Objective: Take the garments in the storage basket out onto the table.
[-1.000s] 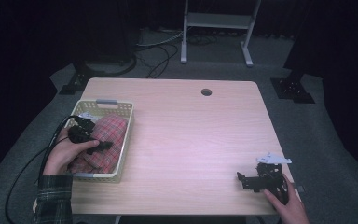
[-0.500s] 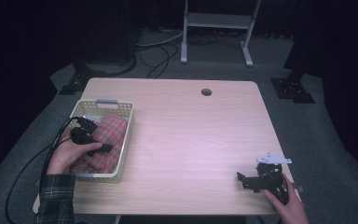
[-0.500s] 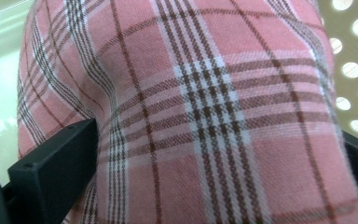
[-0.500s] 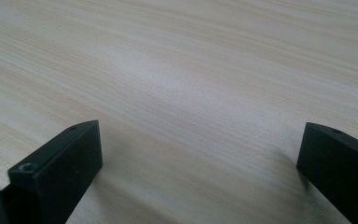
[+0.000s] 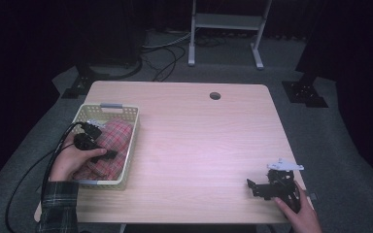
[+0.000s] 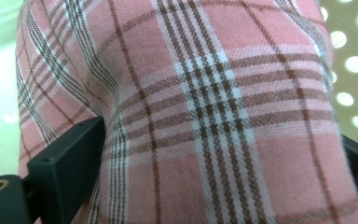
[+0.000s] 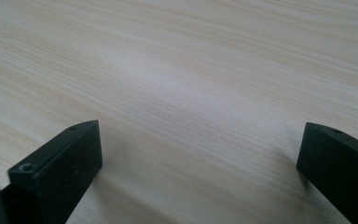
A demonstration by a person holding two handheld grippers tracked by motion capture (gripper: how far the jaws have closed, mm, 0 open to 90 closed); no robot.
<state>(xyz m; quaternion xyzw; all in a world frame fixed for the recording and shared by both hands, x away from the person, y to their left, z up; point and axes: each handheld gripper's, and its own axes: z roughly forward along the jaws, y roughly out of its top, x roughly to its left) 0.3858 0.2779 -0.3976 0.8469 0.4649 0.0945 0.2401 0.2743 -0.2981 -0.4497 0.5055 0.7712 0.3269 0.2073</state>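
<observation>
High view, my left tongs point(image 5: 108, 154) straddling pink plaid cloth point(image 5: 108, 145) in basket point(image 5: 132, 127), right tongs point(image 5: 252, 186) spread wide on table point(image 5: 194, 136).

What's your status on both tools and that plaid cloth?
Left tool in the basket, jaws wide around the pink plaid cloth. Right tool open, idle on the bare table. Nothing in the way.

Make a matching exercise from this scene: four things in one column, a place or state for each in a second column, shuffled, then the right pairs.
Things
1. plaid cloth
2. basket
3. right gripper
4. round hole

Places or states
A. near the table's far edge
B. at the table's left side, holding the cloth
C. jaws apart over bare wood, near right corner
D. bunched between the left gripper's jaws

Pairs: 1-D, 2-B, 3-C, 4-A
</observation>
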